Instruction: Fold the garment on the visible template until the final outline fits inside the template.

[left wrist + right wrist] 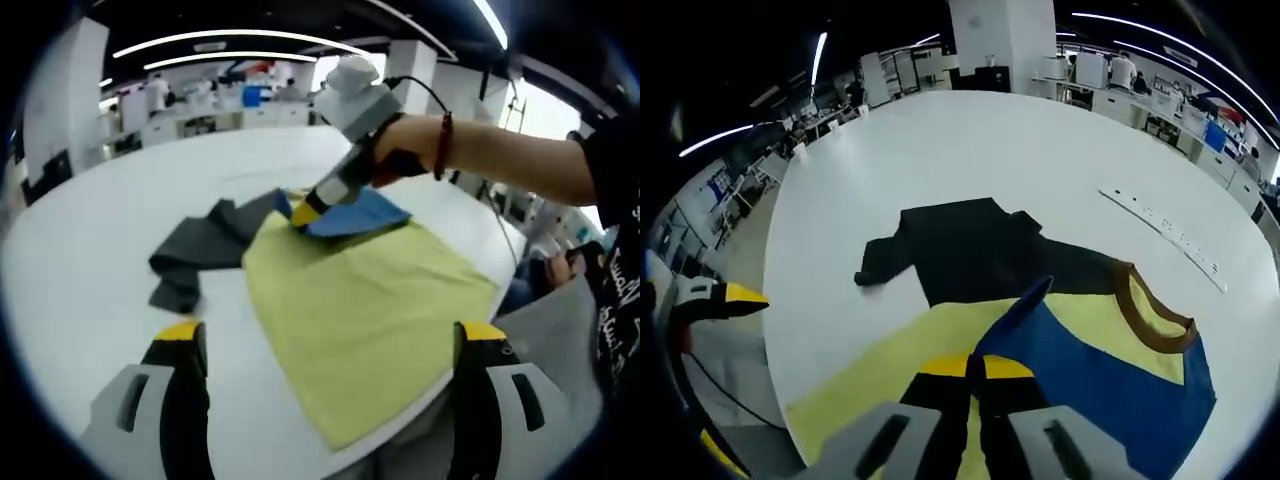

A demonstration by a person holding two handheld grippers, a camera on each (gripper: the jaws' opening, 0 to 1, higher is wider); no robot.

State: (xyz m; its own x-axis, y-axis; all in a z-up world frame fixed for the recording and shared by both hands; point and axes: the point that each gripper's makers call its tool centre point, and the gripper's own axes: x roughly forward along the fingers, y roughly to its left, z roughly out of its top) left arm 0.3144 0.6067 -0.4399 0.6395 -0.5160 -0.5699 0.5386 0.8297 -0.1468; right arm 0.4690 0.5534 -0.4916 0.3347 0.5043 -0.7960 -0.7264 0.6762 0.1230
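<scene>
Right now the right tool [975, 372] is pinching with its yellow-tipped jaws closed together on an edge of the garment [1080, 350], a soft tee in yellow, blue and dark grey with a brown collar [1152, 305], and is holding a flap of the blue panel [1110, 385] lifted over the yellow. From the other side, that same tool [305, 212] is reaching in at the far end of the cloth, held by a person's hand [400, 150]. The left tool [330, 345] is hanging back at the near edge with its jaws spread wide and nothing between them. The garment [360, 300] is lying spread on the white round surface [120, 220], its dark sleeve [195, 250] trailing off to one side. It is looking light and limp, likely to sag, drag and crease wherever it is unsupported, so I would judge a pinch at a hem or corner the sensible hold. A pale strip [1160, 232] is lying well apart from it. I cannot make out the template.
</scene>
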